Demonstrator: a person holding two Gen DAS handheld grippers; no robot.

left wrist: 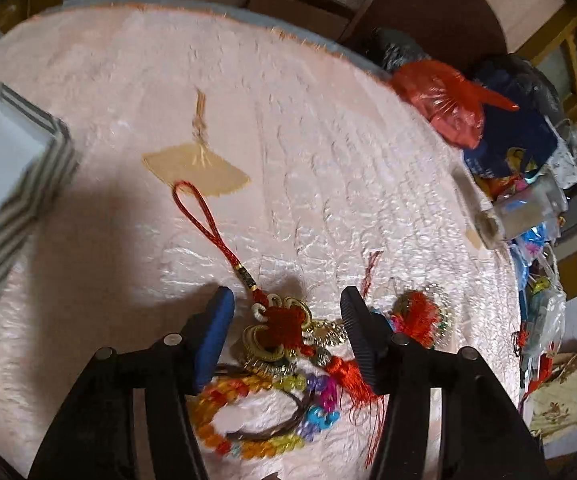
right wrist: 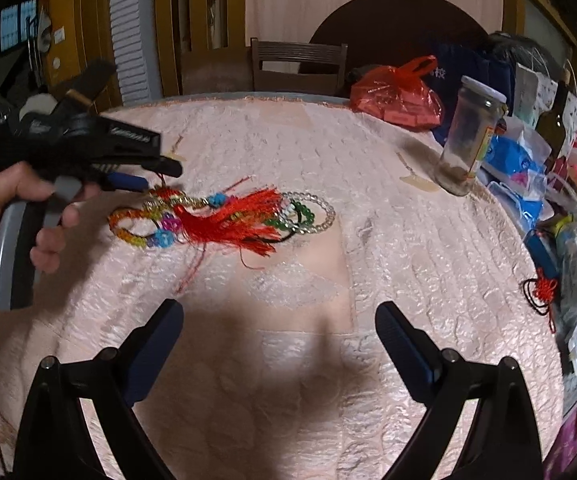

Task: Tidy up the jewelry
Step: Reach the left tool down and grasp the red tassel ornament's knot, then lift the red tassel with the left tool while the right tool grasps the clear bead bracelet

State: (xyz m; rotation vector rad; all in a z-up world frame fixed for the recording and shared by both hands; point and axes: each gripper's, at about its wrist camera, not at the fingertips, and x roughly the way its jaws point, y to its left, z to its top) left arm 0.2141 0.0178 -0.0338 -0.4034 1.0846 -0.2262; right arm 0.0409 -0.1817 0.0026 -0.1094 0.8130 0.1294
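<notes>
Left hand-held gripper (left wrist: pixel 286 332): jaws partly apart, straddling the red knot ornament (left wrist: pixel 286 322) without pressing it. Ornament lies on the near part of the pink surface (left wrist: pixel 328 140); its tassel (left wrist: pixel 352 376) runs under the right finger. Beaded bracelet (left wrist: pixel 248 416) partly hidden by the left finger, blurred. Right hand-held gripper (right wrist: pixel 279 320): wide, empty. Striped box (left wrist: pixel 8 168) cut off at left.

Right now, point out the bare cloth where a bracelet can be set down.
Free: the cloth between the jewelry pile and the right gripper, and the far stretch between the fan charm and red bag. Crowded: the right edge around the jar.
</notes>
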